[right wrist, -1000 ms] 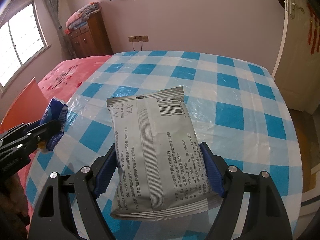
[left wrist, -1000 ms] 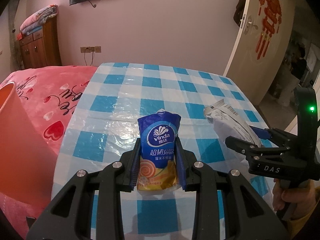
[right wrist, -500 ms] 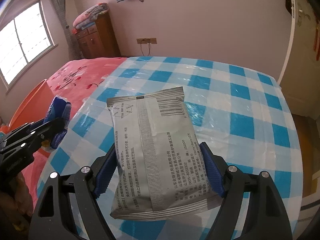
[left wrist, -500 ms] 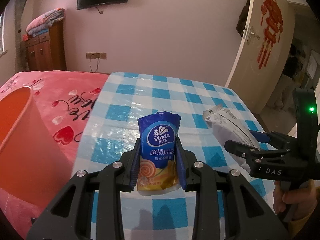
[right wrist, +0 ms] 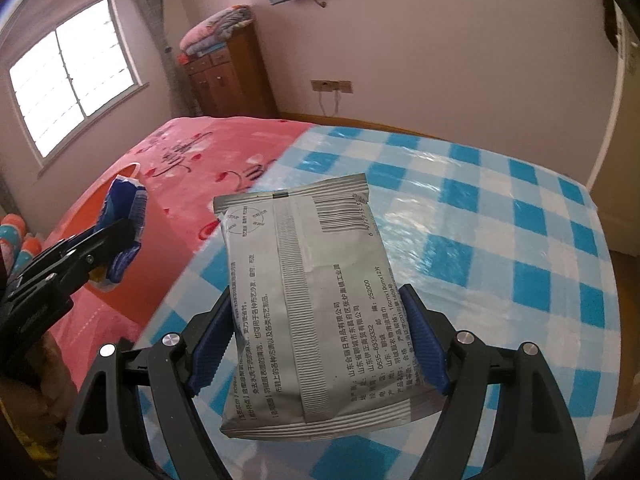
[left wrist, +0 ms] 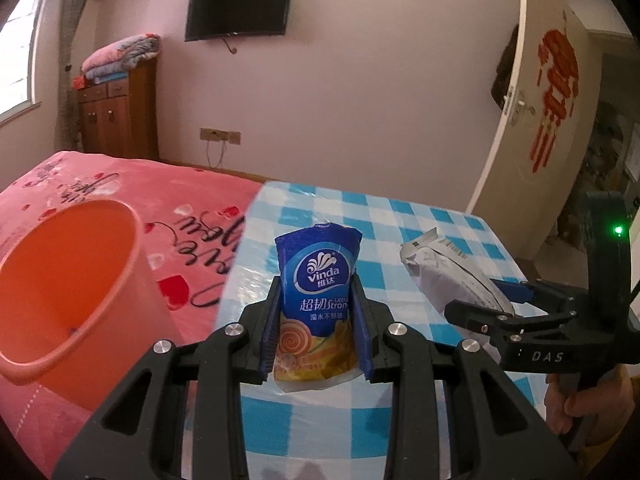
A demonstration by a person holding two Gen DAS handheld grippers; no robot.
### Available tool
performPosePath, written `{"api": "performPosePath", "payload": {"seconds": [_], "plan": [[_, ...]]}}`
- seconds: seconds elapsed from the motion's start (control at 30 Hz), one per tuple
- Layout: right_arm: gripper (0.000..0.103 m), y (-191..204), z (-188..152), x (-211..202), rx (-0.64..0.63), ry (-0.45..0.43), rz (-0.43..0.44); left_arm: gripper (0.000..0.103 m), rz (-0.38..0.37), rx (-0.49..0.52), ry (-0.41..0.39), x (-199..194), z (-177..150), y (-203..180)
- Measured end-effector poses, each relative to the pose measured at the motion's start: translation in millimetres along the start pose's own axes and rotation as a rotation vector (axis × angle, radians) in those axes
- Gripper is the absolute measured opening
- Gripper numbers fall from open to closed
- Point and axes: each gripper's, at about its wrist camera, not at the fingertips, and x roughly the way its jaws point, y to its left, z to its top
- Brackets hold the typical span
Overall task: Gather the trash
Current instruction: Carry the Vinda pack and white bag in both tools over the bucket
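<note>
A table (right wrist: 520,216) covered in a glossy blue-and-white checked cloth is standing beside a bed (left wrist: 80,184) spread with a pink cover bearing hearts and black script, in a pale-walled room with a wall-mounted television (left wrist: 239,6), a wooden cabinet (right wrist: 228,80) carrying folded blankets, a bright window (right wrist: 72,88) and a white door (left wrist: 532,112) bearing a red ornament. The left gripper (left wrist: 316,336) is clamping the blue Vinda tissue pack (left wrist: 318,280) upright between its blue pads, holding it over the table's left edge. The right gripper (right wrist: 318,340) is squeezing the grey foil packet (right wrist: 312,304) by its sides, barcode end pointing away, above the checked cloth. An orange bucket (left wrist: 72,292) is sitting on the bed side, its open mouth just left of the tissue pack. Compared with a second ago, both grippers are travelling leftward with their loads unchanged: the bucket, then only a sliver at the frame's edge, is now filling the lower left of the left wrist view, and the table is sliding away to the right while more of the bed and window is coming into sight.
</note>
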Motion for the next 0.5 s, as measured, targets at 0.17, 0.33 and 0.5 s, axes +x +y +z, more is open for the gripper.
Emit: {"api": "performPosePath", "payload": {"seconds": [0.17, 0.33, 0.5], "plan": [[0.079, 30.6, 18.4, 3.5, -0.046, 0.001, 0.062, 0.034, 0.04, -0.028, -0.039, -16.6, 8.7, 21.0], [0.079, 63.0, 37.0, 8.5, -0.092, -0.003, 0.123, 0.034, 0.1, -0.062, -0.079, -33.2, 16.4, 48.2], [0.079, 101.2, 59.2, 16.6, -0.138, -0.002, 0.202, 0.034, 0.191, -0.124, -0.118, -50.9, 21.1, 89.6]]}}
